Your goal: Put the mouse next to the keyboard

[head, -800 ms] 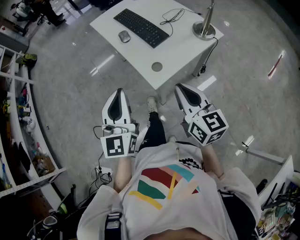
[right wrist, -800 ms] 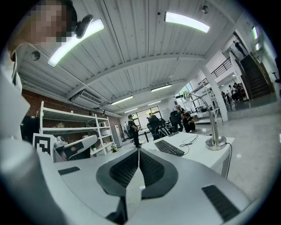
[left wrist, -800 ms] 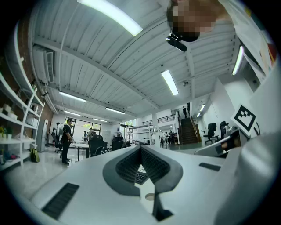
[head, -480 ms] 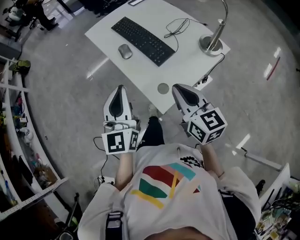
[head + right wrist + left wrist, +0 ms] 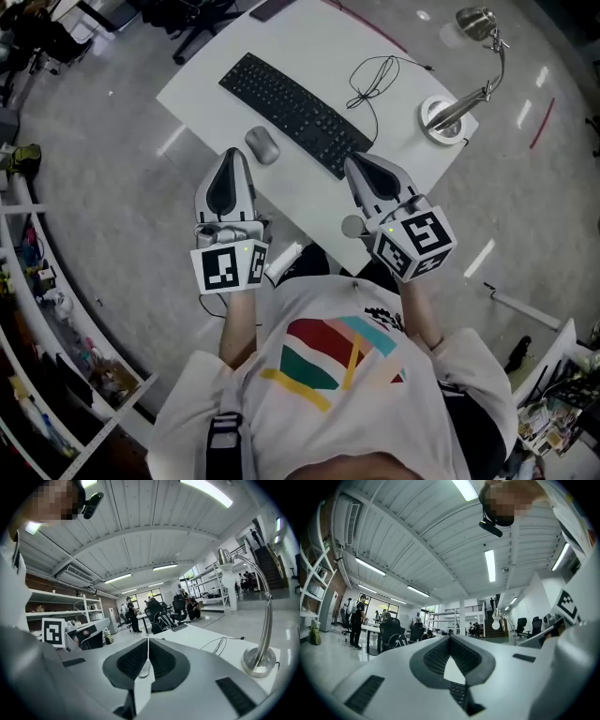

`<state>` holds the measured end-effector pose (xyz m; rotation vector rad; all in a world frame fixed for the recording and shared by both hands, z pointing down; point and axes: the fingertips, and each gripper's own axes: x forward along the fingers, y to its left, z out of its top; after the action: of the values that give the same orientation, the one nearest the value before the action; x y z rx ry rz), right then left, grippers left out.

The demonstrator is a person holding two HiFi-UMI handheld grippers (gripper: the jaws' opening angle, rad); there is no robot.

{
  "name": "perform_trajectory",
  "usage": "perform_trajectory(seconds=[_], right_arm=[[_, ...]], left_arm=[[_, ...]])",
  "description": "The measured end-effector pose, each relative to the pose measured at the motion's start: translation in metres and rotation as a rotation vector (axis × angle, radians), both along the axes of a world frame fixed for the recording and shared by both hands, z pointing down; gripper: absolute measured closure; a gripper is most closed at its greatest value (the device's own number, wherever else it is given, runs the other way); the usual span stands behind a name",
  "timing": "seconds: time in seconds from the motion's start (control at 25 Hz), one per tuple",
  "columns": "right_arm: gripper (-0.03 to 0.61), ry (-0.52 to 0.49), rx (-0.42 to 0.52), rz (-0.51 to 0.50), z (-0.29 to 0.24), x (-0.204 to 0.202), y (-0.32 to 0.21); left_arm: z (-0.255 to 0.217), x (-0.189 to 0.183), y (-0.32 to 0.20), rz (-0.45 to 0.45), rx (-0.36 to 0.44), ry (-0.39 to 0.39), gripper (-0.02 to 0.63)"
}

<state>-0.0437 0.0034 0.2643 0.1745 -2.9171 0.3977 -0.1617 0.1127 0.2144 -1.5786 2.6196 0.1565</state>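
Observation:
A grey mouse (image 5: 262, 145) lies on the white table (image 5: 225, 56), just off the near left end of the black keyboard (image 5: 295, 114). My left gripper (image 5: 233, 156) hangs over the table's near edge, its tip a little left of the mouse and not touching it; its jaws are shut and empty. My right gripper (image 5: 353, 163) is also shut and empty, its tip over the keyboard's right end. In the left gripper view, keyboard keys (image 5: 459, 693) show below the closed jaw tips (image 5: 450, 638). The right gripper view shows the closed jaws (image 5: 148, 640) meeting in a seam.
A silver desk lamp (image 5: 448, 112) stands at the table's right corner, also in the right gripper view as the lamp (image 5: 262, 653). A thin black cable (image 5: 377, 75) lies coiled behind the keyboard. A round grommet (image 5: 351, 226) sits near the table's front edge. Shelves (image 5: 37, 309) line the left.
The person has walked up to the table. Both grippers, earlier over the floor short of it, are now over its near edge, close to the mouse and keyboard. Both stayed shut.

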Motion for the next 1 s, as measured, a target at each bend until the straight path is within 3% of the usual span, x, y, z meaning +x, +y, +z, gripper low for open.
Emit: perform_trajectory(seconds=[0.12, 0.24, 0.48, 0.8, 0.84, 0.88, 0.92, 1.0], right_arm=[[0.568, 0.026, 0.002, 0.05, 0.003, -0.021, -0.008], [0.568, 0.073, 0.014, 0.055, 0.009, -0.031, -0.013], [0.568, 0.114, 0.007, -0.003, 0.033, -0.062, -0.024], [0.566, 0.09, 0.018, -0.128, 0.05, -0.127, 0.004], [0.502, 0.107, 0.023, -0.14, 0.055, -0.136, 0.008], [0.387, 0.129, 0.028, -0.153, 0.061, -0.145, 0.013], [0.331, 0.154, 0.024, -0.167, 0.069, -0.155, 0.019], [0.296, 0.201, -0.031, -0.198, 0.088, -0.175, 0.034]], left_arm=[[0.01, -0.04, -0.014, 0.013, -0.015, 0.037, 0.571], [0.023, -0.055, -0.025, 0.016, -0.038, 0.079, 0.571], [0.045, -0.057, -0.037, 0.003, -0.058, 0.126, 0.571], [0.066, -0.09, -0.003, -0.094, -0.07, 0.158, 0.571], [0.068, -0.094, 0.002, -0.108, -0.072, 0.163, 0.571], [0.071, -0.099, 0.007, -0.122, -0.074, 0.169, 0.571], [0.074, -0.104, 0.011, -0.136, -0.074, 0.176, 0.571], [0.082, -0.116, 0.02, -0.163, -0.074, 0.193, 0.571]])
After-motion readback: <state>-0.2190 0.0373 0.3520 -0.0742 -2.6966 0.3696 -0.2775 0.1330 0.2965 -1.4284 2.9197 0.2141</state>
